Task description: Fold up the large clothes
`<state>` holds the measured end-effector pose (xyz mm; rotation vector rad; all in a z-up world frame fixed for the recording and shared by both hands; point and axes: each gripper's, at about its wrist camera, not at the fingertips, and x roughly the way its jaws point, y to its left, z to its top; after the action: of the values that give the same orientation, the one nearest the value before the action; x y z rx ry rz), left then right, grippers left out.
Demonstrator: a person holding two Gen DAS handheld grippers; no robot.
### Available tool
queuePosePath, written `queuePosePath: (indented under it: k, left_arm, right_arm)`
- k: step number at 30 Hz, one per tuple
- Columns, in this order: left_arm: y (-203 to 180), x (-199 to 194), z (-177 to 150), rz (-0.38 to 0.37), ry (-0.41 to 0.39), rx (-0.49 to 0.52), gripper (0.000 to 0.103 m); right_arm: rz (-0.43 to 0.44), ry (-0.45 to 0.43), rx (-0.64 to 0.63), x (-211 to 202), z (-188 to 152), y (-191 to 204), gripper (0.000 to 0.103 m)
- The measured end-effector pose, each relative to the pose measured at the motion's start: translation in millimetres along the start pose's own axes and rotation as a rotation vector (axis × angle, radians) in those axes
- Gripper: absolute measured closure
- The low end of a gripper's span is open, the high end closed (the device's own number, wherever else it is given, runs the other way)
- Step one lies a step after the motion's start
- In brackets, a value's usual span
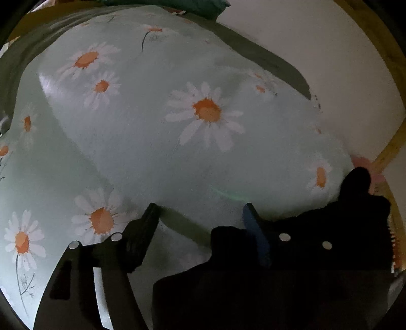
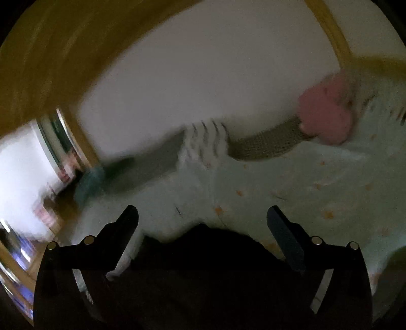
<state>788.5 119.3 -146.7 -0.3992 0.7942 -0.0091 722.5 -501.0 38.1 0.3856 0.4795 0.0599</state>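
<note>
Pale mint-green cloth (image 1: pixel 142 142) printed with white-petalled daisies, orange centres, thin dark stems; darker grey-green band (image 1: pixel 274 63) along its far edge. Teal fabric (image 1: pixel 203 6) at top. Off-white surface (image 1: pixel 330 58) beyond, yellow-brown wooden border (image 1: pixel 385 50). Left gripper (image 1: pixel 200 210) black, one finger pad blue. In the right wrist view: blurred pink object (image 2: pixel 327 116) on an olive-tan woven strip (image 2: pixel 269 144); right gripper (image 2: pixel 203 215) black; same mint cloth, orange flecks.
</note>
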Motion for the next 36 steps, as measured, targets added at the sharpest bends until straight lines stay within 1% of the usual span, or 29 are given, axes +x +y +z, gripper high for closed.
queuePosePath:
  k: [1,2,3,4,5,6,7,8,9,10,11,12,13,14,15,16,17,18,19,20,21,22,23,26,27,30,32,35,36]
  left_arm:
    - [-2,1,-2,0.021,-0.002,0.010,0.030]
    - [-2,0,-1,0.035,-0.005,0.015,0.029]
    - [-3,6,4,0.043,-0.006,0.016,0.029]
    - [-4,4,5,0.044,-0.007,0.016,0.029]
    - [-1,-8,3,0.050,-0.025,0.021,0.029]
    - [-5,-22,2,0.057,-0.059,0.025,0.029]
    - [-12,-47,-2,0.049,-0.126,0.021,0.030]
    - [-20,-67,-8,0.041,-0.180,0.023,0.031]
    - [-31,-91,-16,0.019,-0.228,0.037,0.031]
    - [-37,-110,-25,-0.007,-0.254,0.045,0.027]
    - [-53,-129,-35,-0.056,-0.255,0.055,0.022]
    - [-68,-141,-45,-0.109,-0.235,0.068,0.016]
    - [-82,-152,-55,-0.160,-0.221,0.084,0.015]
    - [-101,-160,-70,-0.206,-0.206,0.099,0.012]
    - [-118,-161,-82,-0.224,-0.180,0.119,0.006]
    - [-136,-152,-91,-0.227,-0.138,0.157,0.006]
    - [-155,-137,-102,-0.196,-0.090,0.217,0.006]
    - [-168,-119,-111,-0.135,-0.049,0.260,0.006]
    - [-172,-99,-116,-0.072,-0.007,0.275,0.006]
    - [-170,-75,-123,-0.027,0.057,0.276,0.006]
    - [-164,-66,-130,-0.013,0.073,0.281,0.005]
    - [-158,-67,-137,-0.019,0.034,0.289,0.005]
    - [-159,-65,-140,-0.011,0.026,0.300,0.005]
    - [-160,-75,-163,0.042,0.032,0.371,0.005]
    - [-155,-83,-171,0.052,0.033,0.384,0.005]
    - [-130,-111,-182,0.063,0.039,0.388,0.005]
    - [-128,-123,-193,0.070,0.048,0.394,0.005]
    - [-111,-151,-219,0.074,0.060,0.402,0.005]
    - [-107,-161,-228,0.074,0.061,0.408,0.005]
  right_arm:
    - [0.003,0.126,-0.096,3,-10,21,0.003]
    - [0.030,0.240,-0.199,7,-30,42,0.003]
    - [0.042,0.292,-0.264,10,-45,55,0.003]
    - [0.015,0.378,-0.402,20,-76,77,0.003]
    - [-0.055,0.463,-0.514,38,-108,90,0.003]
    - [-0.117,0.537,-0.553,57,-131,92,0.003]
    - [-0.215,0.602,-0.551,81,-161,87,0.003]
    - [-0.249,0.584,-0.522,92,-174,81,0.002]
    - [-0.262,0.532,-0.483,97,-180,76,0.002]
    - [-0.273,0.515,-0.462,98,-182,75,0.002]
    - [-0.285,0.510,-0.443,99,-183,74,0.002]
    - [-0.292,0.512,-0.435,99,-184,73,0.002]
    - [-0.295,0.515,-0.429,100,-184,72,0.002]
    - [-0.299,0.526,-0.424,101,-184,70,0.002]
    - [-0.302,0.540,-0.419,102,-183,70,0.002]
    - [-0.307,0.558,-0.407,102,-182,68,0.002]
    - [-0.315,0.572,-0.399,101,-182,67,0.002]
    - [-0.325,0.587,-0.391,100,-182,67,0.002]
    - [-0.337,0.606,-0.382,97,-184,67,0.002]
    - [-0.342,0.622,-0.377,93,-186,68,0.002]
    - [-0.344,0.635,-0.373,88,-188,69,0.002]
    - [-0.339,0.643,-0.372,80,-193,69,0.002]
    - [-0.334,0.637,-0.373,73,-198,69,0.002]
    - [-0.331,0.619,-0.376,53,-211,69,0.002]
    - [-0.331,0.614,-0.379,46,-216,70,0.002]
    - [-0.321,0.615,-0.382,18,-232,75,0.002]
    - [-0.306,0.623,-0.387,-1,-242,77,0.002]
    - [-0.271,0.632,-0.402,-35,-259,80,0.002]
    - [-0.262,0.637,-0.409,-52,-267,83,0.002]
